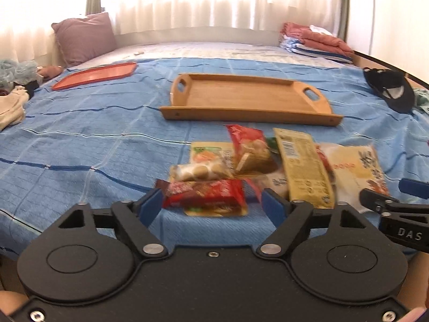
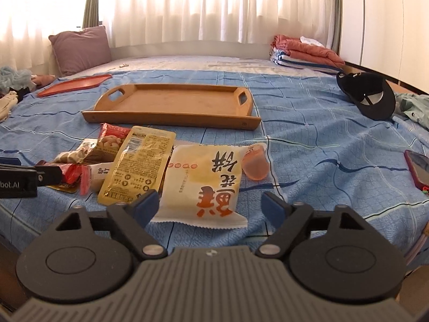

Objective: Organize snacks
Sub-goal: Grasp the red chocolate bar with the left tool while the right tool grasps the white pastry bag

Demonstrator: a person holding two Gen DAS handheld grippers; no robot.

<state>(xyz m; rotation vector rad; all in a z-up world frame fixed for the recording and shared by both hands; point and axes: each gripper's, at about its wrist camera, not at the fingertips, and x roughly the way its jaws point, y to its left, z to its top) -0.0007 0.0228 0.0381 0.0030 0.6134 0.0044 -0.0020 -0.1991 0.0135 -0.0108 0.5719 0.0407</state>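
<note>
Pick-up step, nothing in the empty wooden handled tray (image 1: 249, 99) yet. Left gripper (image 1: 211, 201) angled down, jaws parted around the red foil snack packet (image 1: 206, 196) in the pile just before the tray; whether the pads touch it is unclear. Right gripper (image 2: 209, 204) likewise angled down, released, straddling the white printed pastry bag (image 2: 203, 179). Next: clamp, carry to tray.

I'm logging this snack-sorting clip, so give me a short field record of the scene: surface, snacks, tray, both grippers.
surface: blue bedspread
snacks: pile of packets, none in the tray; red packet, yellow packet, white packet
wooden tray: empty, beyond the pile
left gripper: red packet between its fingers, contact unclear through blur
right gripper: open around the white packet's near end
</note>
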